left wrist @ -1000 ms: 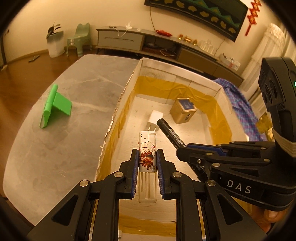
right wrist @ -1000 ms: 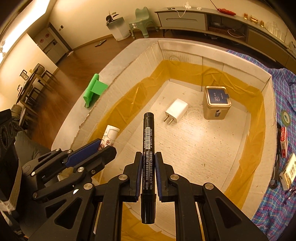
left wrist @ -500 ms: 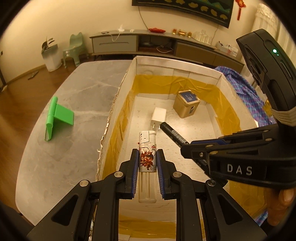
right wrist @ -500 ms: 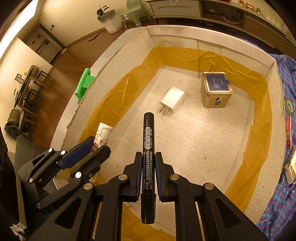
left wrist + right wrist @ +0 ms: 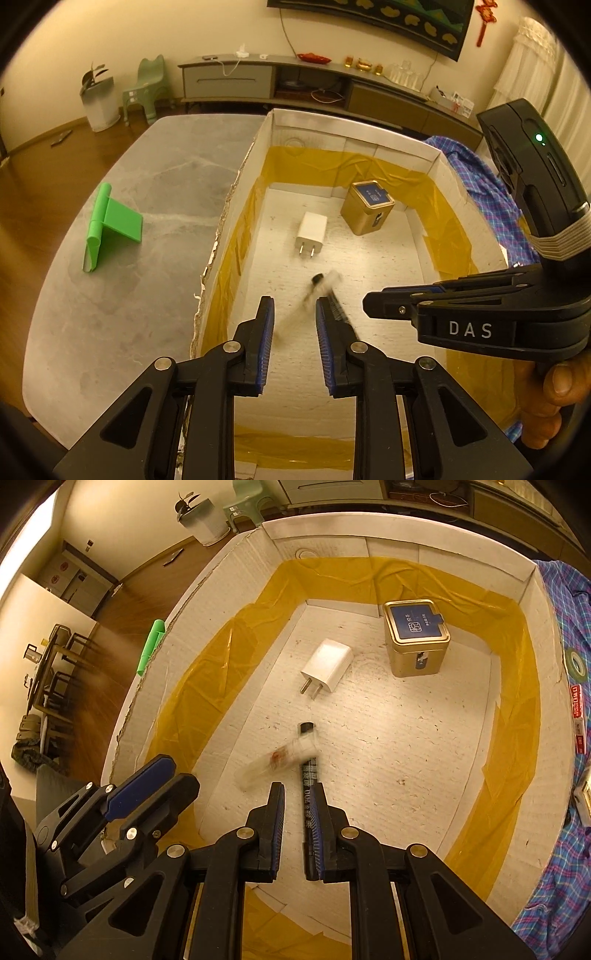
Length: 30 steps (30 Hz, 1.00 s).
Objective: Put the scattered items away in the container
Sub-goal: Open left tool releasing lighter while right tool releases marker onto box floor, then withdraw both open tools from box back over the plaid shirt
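A white cardboard box (image 5: 236, 199) lined with yellow tape holds a white charger (image 5: 311, 235) and a gold tin (image 5: 367, 207). My left gripper (image 5: 293, 325) is open above the box; a motion-blurred lighter (image 5: 295, 317) falls between its fingers. In the right wrist view the lighter (image 5: 277, 760) is blurred, lying across the black marker (image 5: 309, 775). My right gripper (image 5: 297, 812) is open over the box (image 5: 546, 627); the marker lies loose against its right finger. The charger (image 5: 327, 664) and tin (image 5: 415, 637) sit beyond.
A green phone stand (image 5: 110, 225) sits on the grey marble table (image 5: 110, 295) left of the box. A blue plaid cloth (image 5: 569, 849) with small items, including a tape roll (image 5: 574, 662), lies to the right of the box.
Both grippers have opened. The lighter has dropped out of the left gripper and the marker has slipped from the right one, both falling into the box.
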{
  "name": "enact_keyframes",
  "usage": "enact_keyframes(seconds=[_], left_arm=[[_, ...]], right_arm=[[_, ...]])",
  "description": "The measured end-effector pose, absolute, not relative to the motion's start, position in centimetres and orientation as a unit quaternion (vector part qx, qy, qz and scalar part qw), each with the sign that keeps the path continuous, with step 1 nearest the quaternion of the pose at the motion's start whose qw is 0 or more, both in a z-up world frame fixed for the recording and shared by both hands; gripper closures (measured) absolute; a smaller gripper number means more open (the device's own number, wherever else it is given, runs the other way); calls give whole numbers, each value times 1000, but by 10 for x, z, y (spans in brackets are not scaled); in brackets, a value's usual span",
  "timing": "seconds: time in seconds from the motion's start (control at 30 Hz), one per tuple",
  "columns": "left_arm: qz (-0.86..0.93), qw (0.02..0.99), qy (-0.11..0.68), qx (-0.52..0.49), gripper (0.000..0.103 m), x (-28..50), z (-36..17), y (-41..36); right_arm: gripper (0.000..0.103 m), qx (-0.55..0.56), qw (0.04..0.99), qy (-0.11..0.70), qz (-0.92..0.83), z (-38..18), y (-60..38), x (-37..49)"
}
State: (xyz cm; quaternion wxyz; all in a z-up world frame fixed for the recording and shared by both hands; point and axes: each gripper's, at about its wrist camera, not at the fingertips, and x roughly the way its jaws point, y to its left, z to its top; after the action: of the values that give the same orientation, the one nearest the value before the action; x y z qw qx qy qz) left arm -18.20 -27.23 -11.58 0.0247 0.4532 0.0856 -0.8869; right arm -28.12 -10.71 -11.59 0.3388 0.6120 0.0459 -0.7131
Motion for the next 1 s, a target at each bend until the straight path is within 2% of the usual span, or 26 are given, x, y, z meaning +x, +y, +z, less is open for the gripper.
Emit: enact_keyframes(seconds=[0.57, 1.0], left_arm=[[-885, 28, 87, 456, 76, -173, -107, -261], [-893, 17, 71, 444, 76, -155, -84, -226]], right_arm=[[86, 595, 350, 2, -723, -99, -68, -279], [86, 558, 398, -53, -726, -76, -29, -259]])
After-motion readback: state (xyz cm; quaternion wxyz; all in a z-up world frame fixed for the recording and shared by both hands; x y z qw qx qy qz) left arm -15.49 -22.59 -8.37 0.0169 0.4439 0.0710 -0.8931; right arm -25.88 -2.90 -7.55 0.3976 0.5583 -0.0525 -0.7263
